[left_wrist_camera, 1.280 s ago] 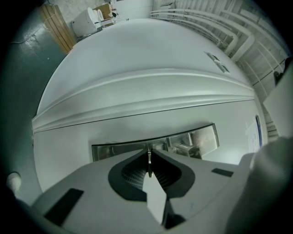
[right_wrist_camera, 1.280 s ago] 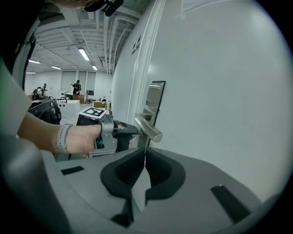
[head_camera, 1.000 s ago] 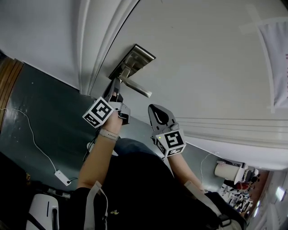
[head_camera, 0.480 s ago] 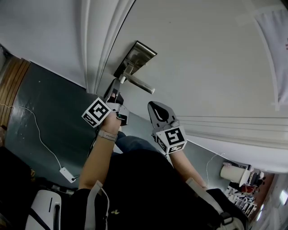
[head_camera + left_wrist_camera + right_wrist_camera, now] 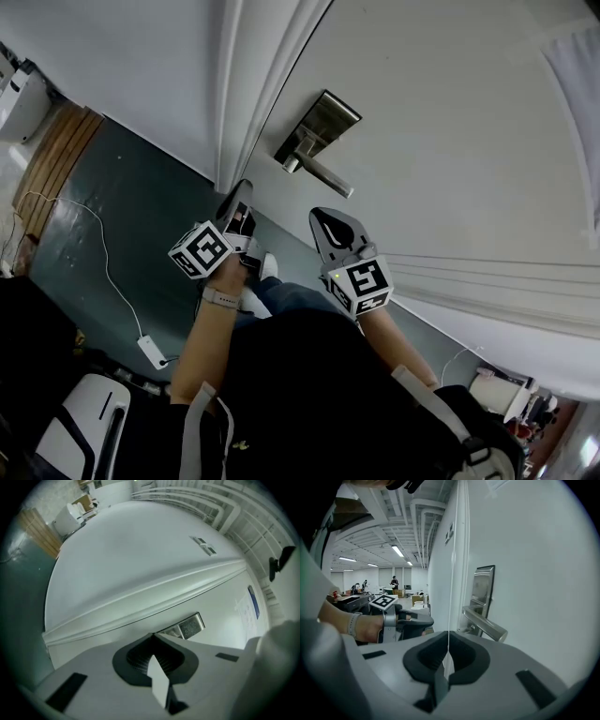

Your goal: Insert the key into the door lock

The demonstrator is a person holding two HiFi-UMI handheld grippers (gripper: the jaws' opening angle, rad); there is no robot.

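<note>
Head view shows the left gripper and right gripper, jaws pressed together empty, held apart from the brushed-metal lever door handle on the white door.

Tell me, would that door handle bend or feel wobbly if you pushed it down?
Probably not bend: the handle looks like shiny metal, so stiff and heavy for its size. It would likely swing down, since one end joins the lock plate and the other sticks out free. Its smooth finish may feel slippery.
</note>
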